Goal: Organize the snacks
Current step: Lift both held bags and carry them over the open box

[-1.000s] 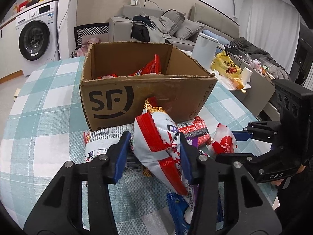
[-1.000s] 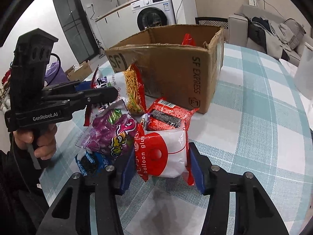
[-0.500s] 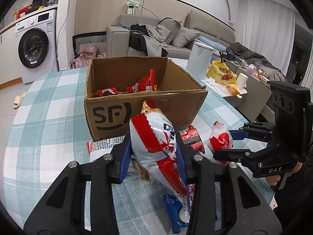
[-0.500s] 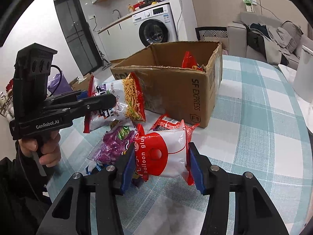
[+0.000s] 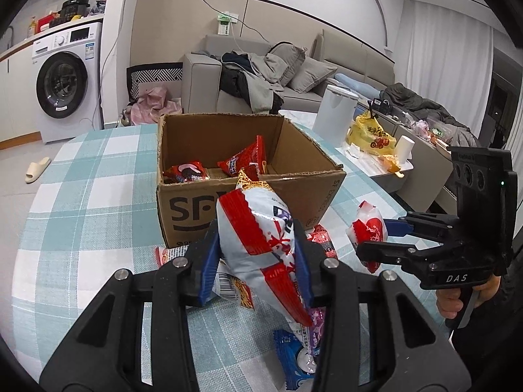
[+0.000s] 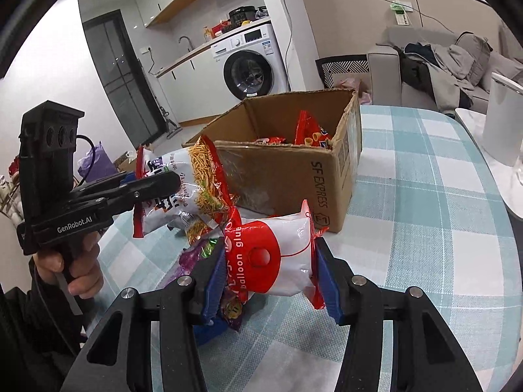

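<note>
An open cardboard SF box [image 5: 183,205] [image 6: 313,176] stands on the checked table with red snack packs [image 5: 243,160] inside. My left gripper [image 5: 256,261] is shut on a white-and-red noodle snack bag [image 5: 261,228] [image 6: 189,183], held in the air in front of the box. My right gripper [image 6: 266,274] is shut on a white-and-red "balloon glue" pack [image 6: 274,258] [image 5: 367,228], also lifted, near the box's front corner. Several packs stay on the table under both: a purple one [image 6: 193,258], a blue one [image 5: 294,356] and a red one [image 5: 322,240].
The table has a teal-and-white checked cloth [image 6: 425,228]. A white canister [image 6: 503,117] stands at its right edge. Behind are a sofa with clothes [image 5: 261,68], a washing machine [image 5: 62,85] and a side table with a yellow bag [image 5: 371,134].
Both grippers have risen with their packs off the pile. The box's inside now shows more from above in both views.
</note>
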`<state>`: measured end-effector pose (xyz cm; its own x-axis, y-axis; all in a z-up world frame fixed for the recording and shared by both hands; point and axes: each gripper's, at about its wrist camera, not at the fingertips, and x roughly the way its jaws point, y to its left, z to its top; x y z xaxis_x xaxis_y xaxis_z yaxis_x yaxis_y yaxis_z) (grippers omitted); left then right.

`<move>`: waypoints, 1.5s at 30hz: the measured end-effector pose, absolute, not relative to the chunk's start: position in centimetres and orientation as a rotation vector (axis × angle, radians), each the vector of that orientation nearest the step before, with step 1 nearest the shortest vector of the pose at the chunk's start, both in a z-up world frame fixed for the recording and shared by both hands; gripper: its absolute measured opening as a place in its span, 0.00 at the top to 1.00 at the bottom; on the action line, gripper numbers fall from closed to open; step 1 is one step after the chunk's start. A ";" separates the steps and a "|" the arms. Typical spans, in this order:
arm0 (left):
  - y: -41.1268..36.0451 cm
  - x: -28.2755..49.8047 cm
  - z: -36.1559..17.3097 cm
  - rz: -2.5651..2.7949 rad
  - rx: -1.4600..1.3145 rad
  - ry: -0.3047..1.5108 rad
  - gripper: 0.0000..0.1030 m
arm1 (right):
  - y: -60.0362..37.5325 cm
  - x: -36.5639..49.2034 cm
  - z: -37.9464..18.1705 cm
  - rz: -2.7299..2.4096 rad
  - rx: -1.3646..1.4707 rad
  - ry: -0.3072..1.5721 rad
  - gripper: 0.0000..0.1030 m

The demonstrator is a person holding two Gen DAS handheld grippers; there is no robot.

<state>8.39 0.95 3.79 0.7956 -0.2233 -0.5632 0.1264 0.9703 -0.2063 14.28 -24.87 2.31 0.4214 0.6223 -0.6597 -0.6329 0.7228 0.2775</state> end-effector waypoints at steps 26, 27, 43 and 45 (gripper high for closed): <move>1.6 9.5 8.9 -0.156 -0.179 0.529 0.64 | -22.9 17.1 8.4 0.719 0.075 0.711 0.50; 1.7 9.7 8.9 -0.157 -0.182 0.528 0.64 | -22.8 17.2 8.5 0.717 0.071 0.709 0.50; 1.4 11.6 10.3 -0.147 -0.179 0.506 0.65 | -22.1 18.6 9.2 0.715 0.091 0.705 0.50; 1.5 11.9 10.3 -0.142 -0.181 0.505 0.65 | -22.3 18.8 9.0 0.714 0.097 0.709 0.50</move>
<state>11.88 1.50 10.33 0.8659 -0.1791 -0.4671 0.0898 0.9742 -0.2071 18.82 -22.30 8.98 0.5357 0.6298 -0.5625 -0.5670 0.7619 0.3131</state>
